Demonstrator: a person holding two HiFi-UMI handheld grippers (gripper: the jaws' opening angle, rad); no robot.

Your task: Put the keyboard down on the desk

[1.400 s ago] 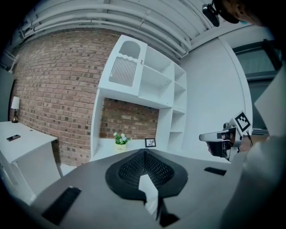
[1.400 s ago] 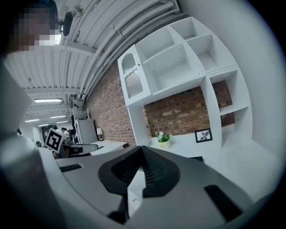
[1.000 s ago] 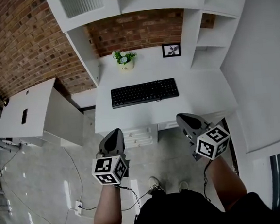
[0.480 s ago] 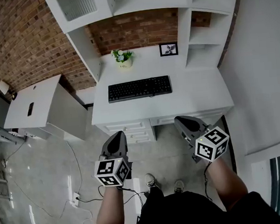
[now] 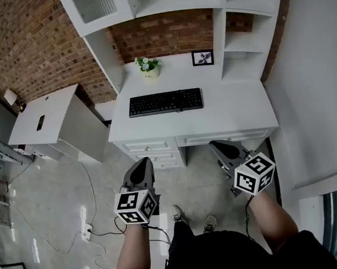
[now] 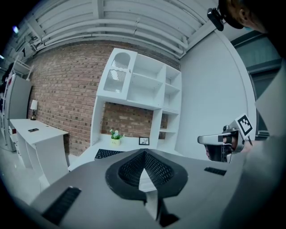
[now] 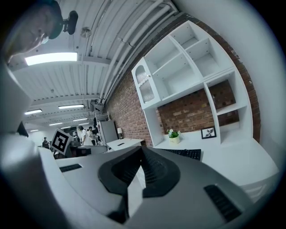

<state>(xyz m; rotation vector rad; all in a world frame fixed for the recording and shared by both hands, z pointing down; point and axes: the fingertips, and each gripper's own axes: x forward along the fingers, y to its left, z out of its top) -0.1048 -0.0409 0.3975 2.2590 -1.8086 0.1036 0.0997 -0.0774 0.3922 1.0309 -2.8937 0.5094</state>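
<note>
A black keyboard (image 5: 165, 102) lies flat on the white desk (image 5: 237, 116), a little left of its middle. It also shows as a dark strip in the left gripper view (image 6: 108, 153) and in the right gripper view (image 7: 182, 153). My left gripper (image 5: 141, 167) hangs over the floor in front of the desk drawers, shut and empty. My right gripper (image 5: 222, 149) is held just off the desk's front edge, also shut with nothing in it. Both are well short of the keyboard.
A potted plant (image 5: 148, 67) and a small framed picture (image 5: 202, 58) stand at the back of the desk under white shelves. A second white table (image 5: 44, 115) with a phone stands to the left. Cables (image 5: 98, 234) trail on the tiled floor.
The view has drawn back from the desk: the desk and keyboard sit higher and smaller in the head view. Both grippers stay shut and hold their places in the picture.
</note>
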